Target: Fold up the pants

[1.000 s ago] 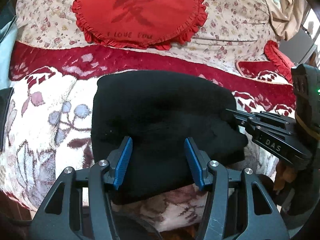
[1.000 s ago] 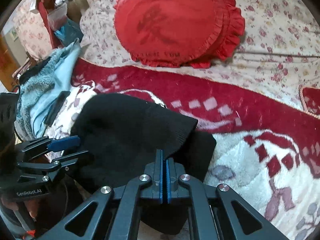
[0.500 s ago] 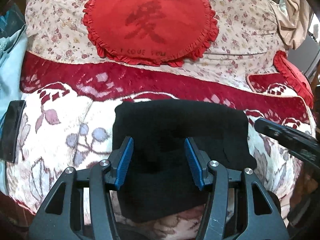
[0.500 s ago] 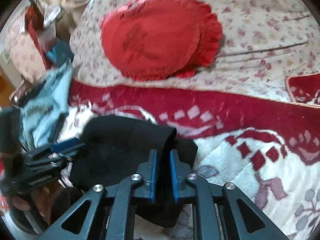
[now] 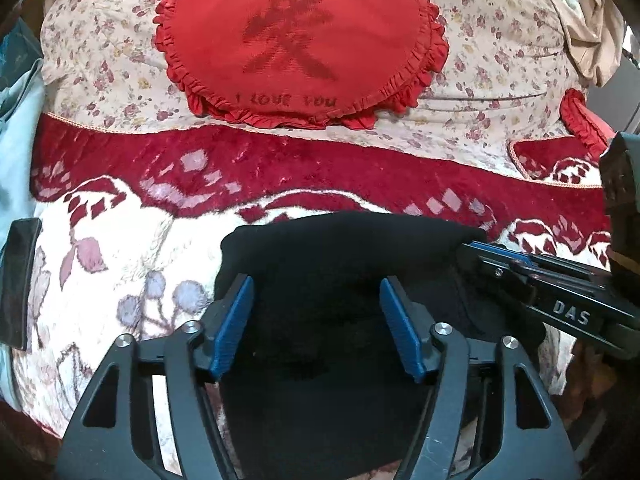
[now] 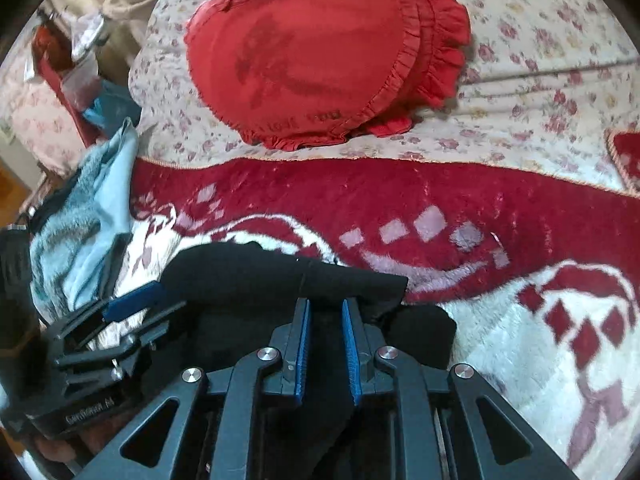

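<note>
The black pants (image 5: 340,248) lie folded in a compact bundle on the red-and-white blanket (image 5: 120,248), near its front edge. My left gripper (image 5: 316,284) hovers over their near half; its jaws are opening and stand wide, and the blue pads (image 5: 236,320) are clear of the cloth. My right gripper (image 6: 325,304) sits at the pants' (image 6: 248,268) right end. Its jaws are a narrow gap apart, with dark cloth beneath them and no pinch visible. Each gripper shows in the other's view: the right gripper (image 5: 480,250) and the left gripper (image 6: 168,300).
A red heart-shaped frilled cushion (image 5: 296,40) rests on the floral quilt (image 5: 500,52) at the back. A light blue fleece (image 6: 80,220) is heaped at the bed's left side, with a dark flat object (image 5: 20,280) beside it. A second red cushion (image 5: 580,120) lies far right.
The right gripper was shut on the pants' folded edge and has let go, its jaws now slightly apart. The left jaws have widened. The bundle lies flatter and both grippers have drawn back.
</note>
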A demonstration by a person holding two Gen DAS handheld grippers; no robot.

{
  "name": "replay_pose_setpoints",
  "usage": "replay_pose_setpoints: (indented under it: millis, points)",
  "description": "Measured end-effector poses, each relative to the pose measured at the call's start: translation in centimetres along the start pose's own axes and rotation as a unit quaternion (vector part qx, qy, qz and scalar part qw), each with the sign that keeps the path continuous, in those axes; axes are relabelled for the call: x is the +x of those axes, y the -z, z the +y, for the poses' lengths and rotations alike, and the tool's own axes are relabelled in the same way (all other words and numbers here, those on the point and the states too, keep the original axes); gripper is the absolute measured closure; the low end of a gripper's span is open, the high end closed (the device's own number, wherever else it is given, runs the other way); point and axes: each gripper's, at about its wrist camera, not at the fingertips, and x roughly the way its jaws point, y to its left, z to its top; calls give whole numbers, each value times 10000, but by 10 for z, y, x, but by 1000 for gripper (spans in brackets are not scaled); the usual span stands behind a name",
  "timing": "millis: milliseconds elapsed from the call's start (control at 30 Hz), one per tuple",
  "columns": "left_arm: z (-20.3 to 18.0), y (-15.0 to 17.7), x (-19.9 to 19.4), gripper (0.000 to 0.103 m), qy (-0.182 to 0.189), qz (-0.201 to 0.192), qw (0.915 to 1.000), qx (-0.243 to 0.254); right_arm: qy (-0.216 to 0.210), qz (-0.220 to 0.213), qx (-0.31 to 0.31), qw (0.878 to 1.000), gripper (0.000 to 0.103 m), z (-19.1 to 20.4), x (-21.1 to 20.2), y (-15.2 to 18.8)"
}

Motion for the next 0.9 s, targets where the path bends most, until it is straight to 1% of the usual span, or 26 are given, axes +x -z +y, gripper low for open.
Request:
replay_pose_setpoints:
  millis: [167, 267, 400, 500, 567, 600, 667, 733, 767, 833, 867, 900]
  points:
    - [-1, 3, -7, 37, 2, 13, 10000, -1, 93, 24, -233, 9997, 86, 13, -19, 3]
    - [1, 10, -18, 37, 46, 14, 10000, -60, 112, 52, -486, 9987, 83, 27, -37, 16]
    - [2, 26, -34, 37, 136, -2, 9998, -140, 237, 263, -739, 9966, 78, 38, -45, 35]
    - [-1, 40, -36, 37, 160, 84, 9998, -102, 332, 393, -815, 9953, 74, 38, -47, 49]
    - [-4, 46, -28, 37, 98, 203, 9997, -56, 463, 516, -792, 9944, 69, 33, -41, 57]
    - [-7, 49, -24, 37, 37, 261, 9997, 23, 468, 641, -764, 9939, 68, 29, -34, 61]
    - [-10, 50, -26, 37, -34, 238, 9996, 143, 375, 569, -711, 9951, 68, 25, -35, 63]
    - [-8, 49, -31, 37, 84, 269, 9995, 122, 195, 523, -542, 9970, 68, 19, -44, 61]
    - [-4, 48, -36, 37, 198, 260, 9994, 57, 195, 470, -494, 9975, 67, 16, -48, 60]
    - [4, 47, -41, 37, 244, 208, 9995, -33, 322, 303, -364, 9984, 59, 7, -58, 58]
    - [12, 46, -43, 37, 208, 171, 9996, -118, 336, 215, -232, 9989, 53, -1, -62, 56]
    - [17, 46, -44, 37, 194, 159, 9995, -195, 285, 141, -46, 9995, 50, -10, -65, 55]
